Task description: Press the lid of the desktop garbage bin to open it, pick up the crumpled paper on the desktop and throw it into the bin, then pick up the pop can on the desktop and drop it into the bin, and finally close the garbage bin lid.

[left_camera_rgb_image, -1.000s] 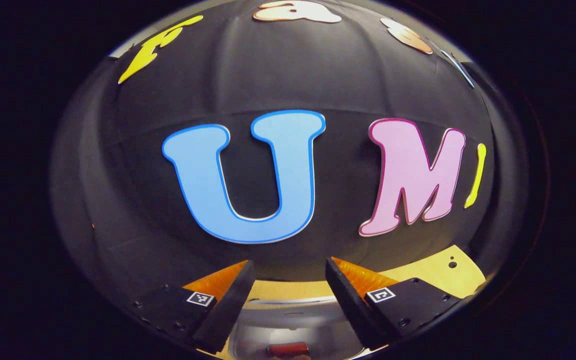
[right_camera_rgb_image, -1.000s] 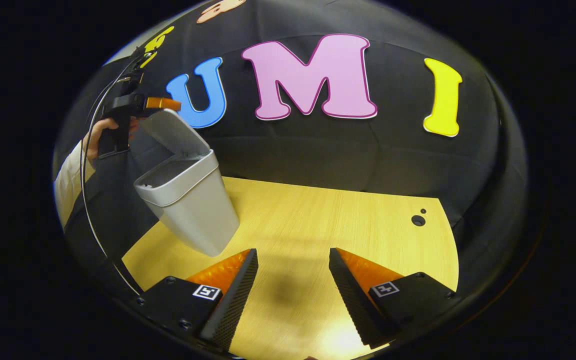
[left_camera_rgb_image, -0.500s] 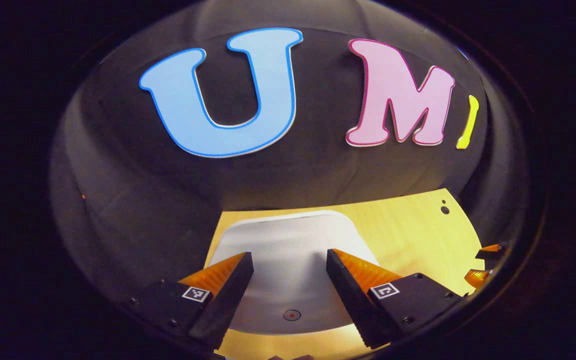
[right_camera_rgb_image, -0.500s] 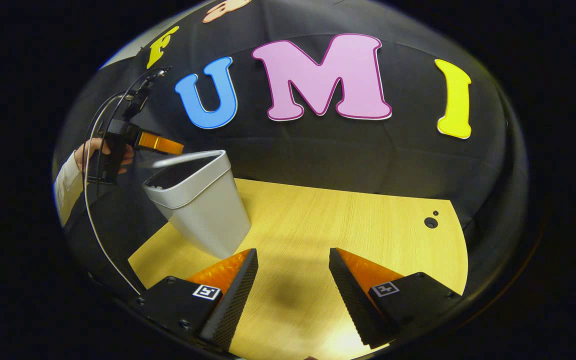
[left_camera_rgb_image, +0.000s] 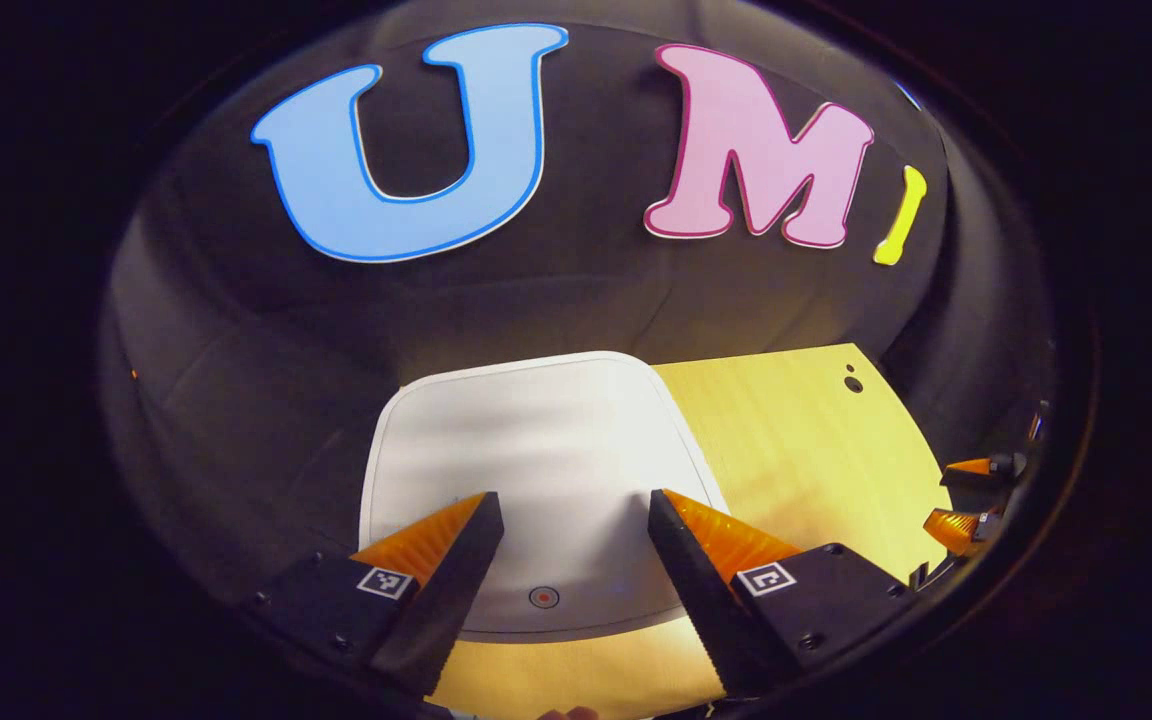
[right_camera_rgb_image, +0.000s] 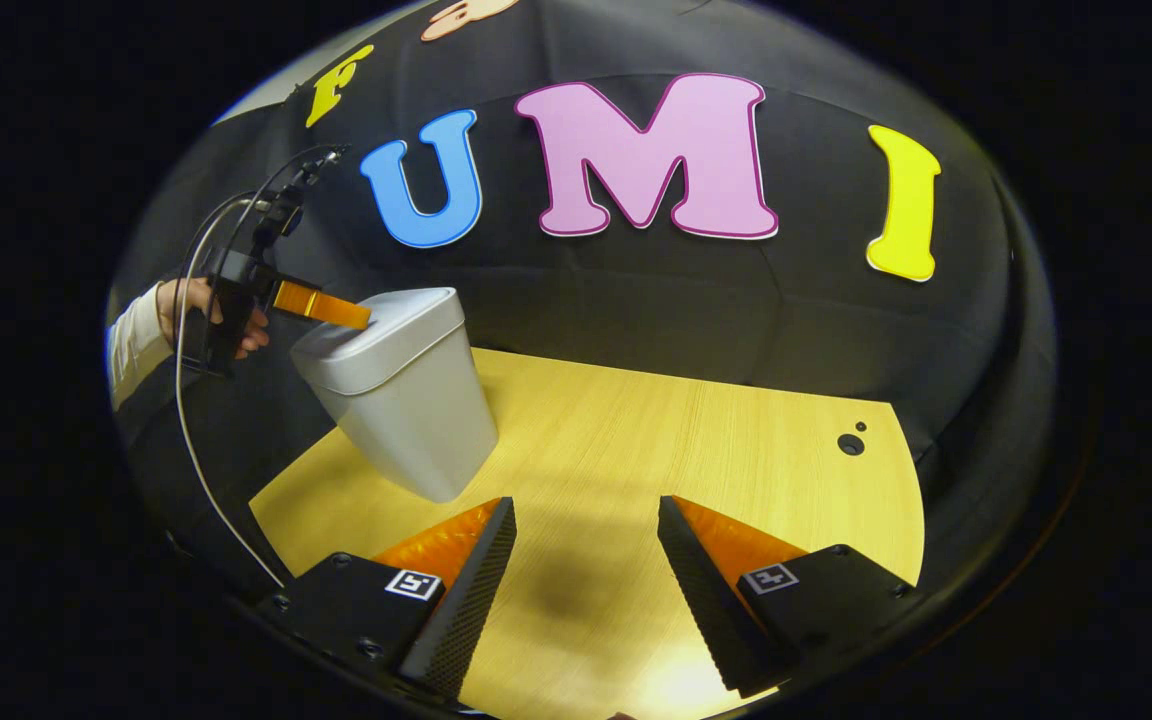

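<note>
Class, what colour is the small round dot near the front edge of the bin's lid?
Red, ringed in grey, on the white lid; the dot shows best in the left gripper view.

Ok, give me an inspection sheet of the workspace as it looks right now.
Surface: wooden desktop, bare apart from the bin; two small holes near its far right corner.
Job's things: garbage bin with lid down.
Clutter: nothing seen.
Grippers: left gripper open, over the lid's near edge, contact unclear; right gripper open over bare desktop, holding nothing.
Cables: a cable loops down from the left gripper.
Surroundings: black cloth wall; a hand in a light sleeve.
</note>
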A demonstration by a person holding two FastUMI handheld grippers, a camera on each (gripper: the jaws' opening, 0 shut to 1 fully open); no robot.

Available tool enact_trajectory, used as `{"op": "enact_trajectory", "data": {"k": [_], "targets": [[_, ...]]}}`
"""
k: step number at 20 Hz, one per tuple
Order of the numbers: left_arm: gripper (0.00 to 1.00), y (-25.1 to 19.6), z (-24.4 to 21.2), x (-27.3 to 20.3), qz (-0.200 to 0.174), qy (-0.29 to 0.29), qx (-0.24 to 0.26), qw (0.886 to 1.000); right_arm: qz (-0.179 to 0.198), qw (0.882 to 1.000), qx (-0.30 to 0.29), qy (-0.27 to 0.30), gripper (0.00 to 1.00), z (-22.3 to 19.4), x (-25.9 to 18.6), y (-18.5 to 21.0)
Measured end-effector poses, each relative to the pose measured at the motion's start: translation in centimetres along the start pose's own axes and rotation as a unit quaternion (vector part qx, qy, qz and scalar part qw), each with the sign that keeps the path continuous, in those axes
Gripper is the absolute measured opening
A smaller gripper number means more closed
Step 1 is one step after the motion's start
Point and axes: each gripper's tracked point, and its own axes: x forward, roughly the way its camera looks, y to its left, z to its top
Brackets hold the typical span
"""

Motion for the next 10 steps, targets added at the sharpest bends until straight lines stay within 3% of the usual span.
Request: {"op": "enact_trajectory", "data": {"k": [4, 6, 10], "targets": [[0.99, 0.2, 0.7, 0.1, 0.024, -0.050, 0.022, 0.998, -0.003, 1.000, 0.000, -0.011, 0.93, 0.8, -1.0, 1.1], [0.97, 0.3, 1.9, -0.6, 0.038, -0.081, 0.002, 0.996, -0.012, 1.000, -0.006, -0.019, 0.93, 1.5, -1.8, 1.6], [0.94, -2.1, 3.9, -5.6, 0.007, -0.201, -0.011, 0.980, -0.063, 0.996, -0.026, -0.053, 0.93, 3.7, -4.6, 2.3]]}}
